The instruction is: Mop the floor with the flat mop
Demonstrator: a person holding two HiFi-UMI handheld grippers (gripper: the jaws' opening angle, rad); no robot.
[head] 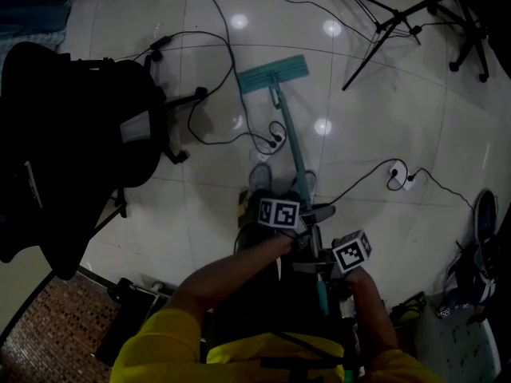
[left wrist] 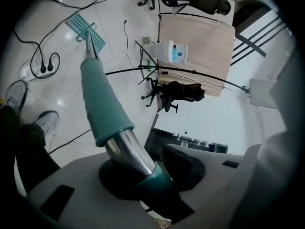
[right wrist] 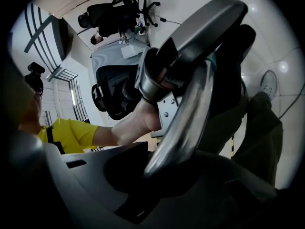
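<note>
Your left tongs (left wrist: 145, 175) are clamped on the mop handle (head: 296, 152), and your right tongs (right wrist: 164, 168) grip the same handle, farther from the mop head (head: 272, 73). The handle's long axis runs straight from both tongs to the head, which lies flat on the floor (head: 375, 142). A cable (head: 209, 102) sits just beside the head and will likely snag on a sideways stroke.
</note>
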